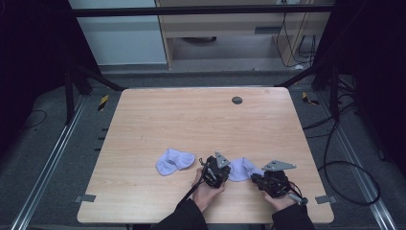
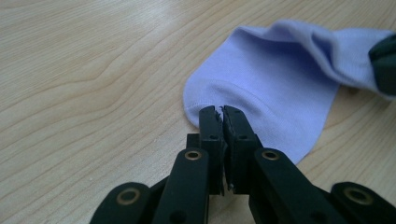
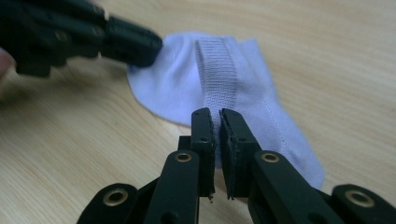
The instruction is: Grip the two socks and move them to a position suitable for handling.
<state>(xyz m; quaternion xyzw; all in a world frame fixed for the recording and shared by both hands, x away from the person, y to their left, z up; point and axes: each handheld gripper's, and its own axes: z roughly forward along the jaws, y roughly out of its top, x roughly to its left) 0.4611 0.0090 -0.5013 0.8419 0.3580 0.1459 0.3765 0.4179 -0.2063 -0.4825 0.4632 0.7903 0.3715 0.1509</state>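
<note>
A pale lilac sock lies on the wooden table near its front edge, between my two grippers. My left gripper is shut on the rounded toe end of this sock, its jaws pressed together over the edge of the fabric. From the other side, my right gripper is pinched on the ribbed cuff band of the sock, with a thin slit left between the jaws. In the high view the left gripper and the right gripper face each other across the sock. A second lilac sock lies crumpled to the left, untouched.
A round grey grommet sits in the table near its far edge. Metal rails run along the floor on both sides, and black cables loop on the floor to the right. The table's front edge is just under the person's hands.
</note>
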